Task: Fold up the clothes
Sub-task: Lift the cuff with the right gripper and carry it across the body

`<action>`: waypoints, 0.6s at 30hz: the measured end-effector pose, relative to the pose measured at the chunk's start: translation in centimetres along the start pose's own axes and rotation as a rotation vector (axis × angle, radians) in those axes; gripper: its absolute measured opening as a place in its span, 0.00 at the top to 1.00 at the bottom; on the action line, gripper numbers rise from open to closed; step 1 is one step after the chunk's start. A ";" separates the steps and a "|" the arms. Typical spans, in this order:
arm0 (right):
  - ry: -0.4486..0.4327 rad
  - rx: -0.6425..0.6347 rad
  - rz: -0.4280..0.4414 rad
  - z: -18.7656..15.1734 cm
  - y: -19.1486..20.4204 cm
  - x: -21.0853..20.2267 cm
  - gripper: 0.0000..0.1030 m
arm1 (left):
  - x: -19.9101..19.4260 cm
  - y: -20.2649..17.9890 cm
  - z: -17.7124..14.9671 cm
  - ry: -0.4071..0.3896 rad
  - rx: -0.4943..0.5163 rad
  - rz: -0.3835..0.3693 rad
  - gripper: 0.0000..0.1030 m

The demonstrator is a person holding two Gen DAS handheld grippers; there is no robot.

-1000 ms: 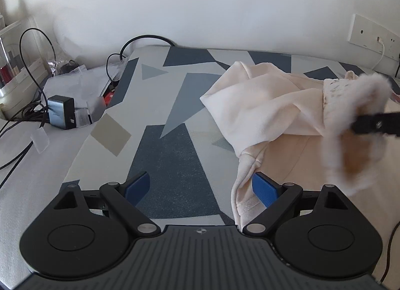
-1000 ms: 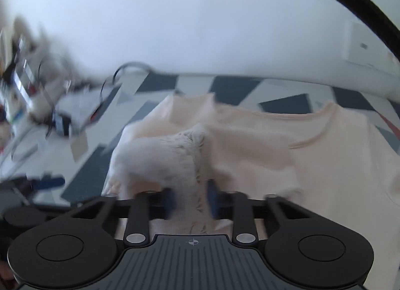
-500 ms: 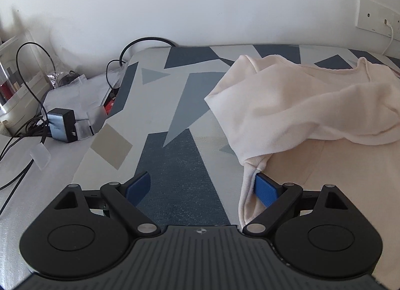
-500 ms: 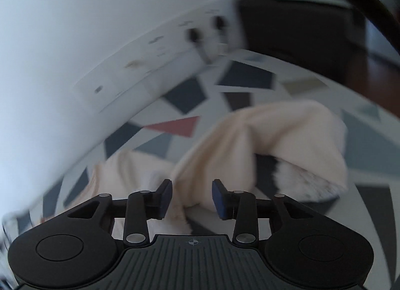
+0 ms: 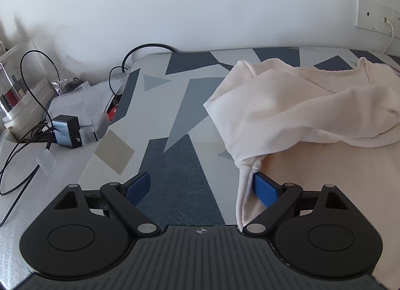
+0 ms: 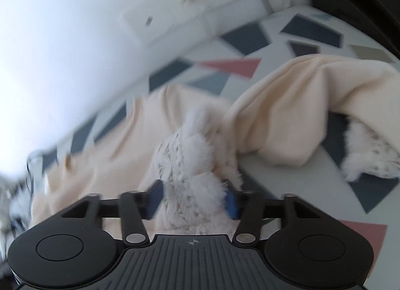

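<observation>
Since half a second ago the right gripper has been closing, now pinching the fluffy sleeve of the cream sweater on the patterned bed; left gripper stays spread beside the hem; next, carry the sleeve inward

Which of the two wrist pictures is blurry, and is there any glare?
Left wrist view: sharp, evenly daylit, fisheye bending the wall line; cream garment crisp. Right wrist view: motion-smeared, wall washed out, fluffy cuff soft between the tongs.

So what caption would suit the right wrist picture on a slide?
Right gripper closing on the fluffy white cuff of a cream fleece garment on a geometric-patterned bedsheet.
</observation>
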State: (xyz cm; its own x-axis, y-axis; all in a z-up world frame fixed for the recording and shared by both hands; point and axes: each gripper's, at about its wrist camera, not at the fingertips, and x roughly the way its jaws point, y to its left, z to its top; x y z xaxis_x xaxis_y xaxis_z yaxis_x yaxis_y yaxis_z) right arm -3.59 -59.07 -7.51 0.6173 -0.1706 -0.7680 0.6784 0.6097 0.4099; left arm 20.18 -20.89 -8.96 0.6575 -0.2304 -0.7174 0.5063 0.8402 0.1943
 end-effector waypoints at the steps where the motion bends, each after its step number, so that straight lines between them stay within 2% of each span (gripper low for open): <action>1: 0.003 -0.037 -0.015 0.3 0.7 0.1 0.87 | 0.1 0.0 0.0 -0.001 0.005 0.003 0.12; 3: -0.028 -0.064 -0.008 1.7 2.0 -0.6 0.92 | 0.2 -0.1 0.0 -0.002 0.015 0.011 0.12; 4: -0.077 -0.073 0.000 2.9 2.7 -1.6 0.93 | 0.3 0.0 0.0 -0.003 0.015 0.013 0.12; 8: -0.426 -0.113 0.065 7.8 4.8 -9.3 0.93 | 0.4 1.1 0.0 0.013 -0.057 -0.022 0.12; 10: -0.539 -0.106 0.063 9.5 4.5 -12.5 0.93 | 0.1 1.4 -0.2 -0.005 -0.084 -0.059 0.11; 11: -0.536 -0.101 0.037 10.0 4.1 -12.6 0.96 | 0.0 1.4 -0.2 -0.009 -0.087 -0.064 0.11; 12: -0.526 -0.096 0.004 10.6 3.6 -12.5 1.00 | 0.1 1.0 -0.2 -0.002 -0.065 -0.031 0.12; 13: -0.476 -0.082 -0.052 10.9 2.8 -11.4 1.00 | 0.3 0.7 -0.2 0.005 -0.045 -0.006 0.12; 15: -0.313 -0.011 -0.079 10.7 0.2 -8.6 1.00 | 0.6 0.7 -0.4 0.018 -0.026 0.003 0.12; 18: -0.228 0.027 -0.112 8.8 -1.2 -6.4 1.00 | 0.4 0.8 -0.5 0.016 -0.012 -0.014 0.12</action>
State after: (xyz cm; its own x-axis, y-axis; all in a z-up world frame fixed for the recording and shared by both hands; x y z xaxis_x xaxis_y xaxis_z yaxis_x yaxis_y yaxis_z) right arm -4.85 -65.58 1.22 0.6093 -0.4076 -0.6801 0.7561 0.5569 0.3436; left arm 20.51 -20.07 -9.43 0.6414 -0.2338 -0.7307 0.5083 0.8429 0.1764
